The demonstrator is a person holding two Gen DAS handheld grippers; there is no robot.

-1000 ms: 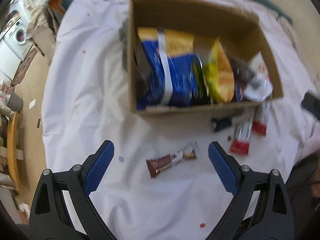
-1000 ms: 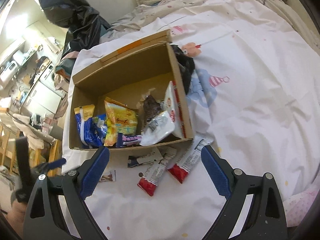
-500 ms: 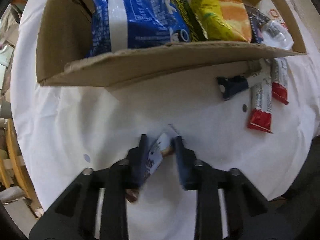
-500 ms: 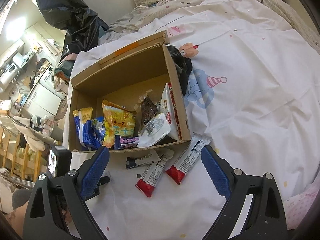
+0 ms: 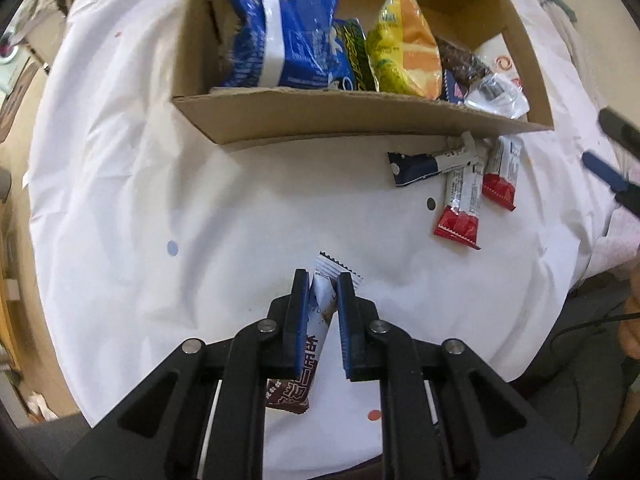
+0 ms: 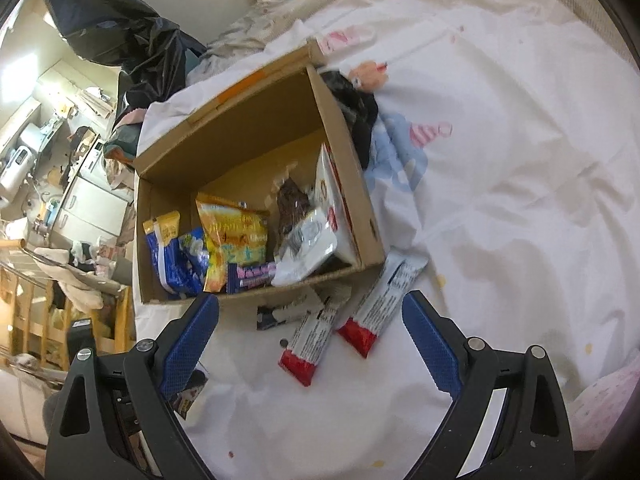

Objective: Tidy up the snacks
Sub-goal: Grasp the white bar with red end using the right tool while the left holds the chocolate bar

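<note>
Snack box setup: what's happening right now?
A person is sorting snacks on a white sheet with two handheld grippers. The left gripper has just closed on a brown snack bar, which sits between its pads. The right gripper hangs open over two red-and-white bars and a dark blue wrapper lying just outside the cardboard box, which already holds several snack bags.

Snack bags in box; bars before it on sheet.
</note>
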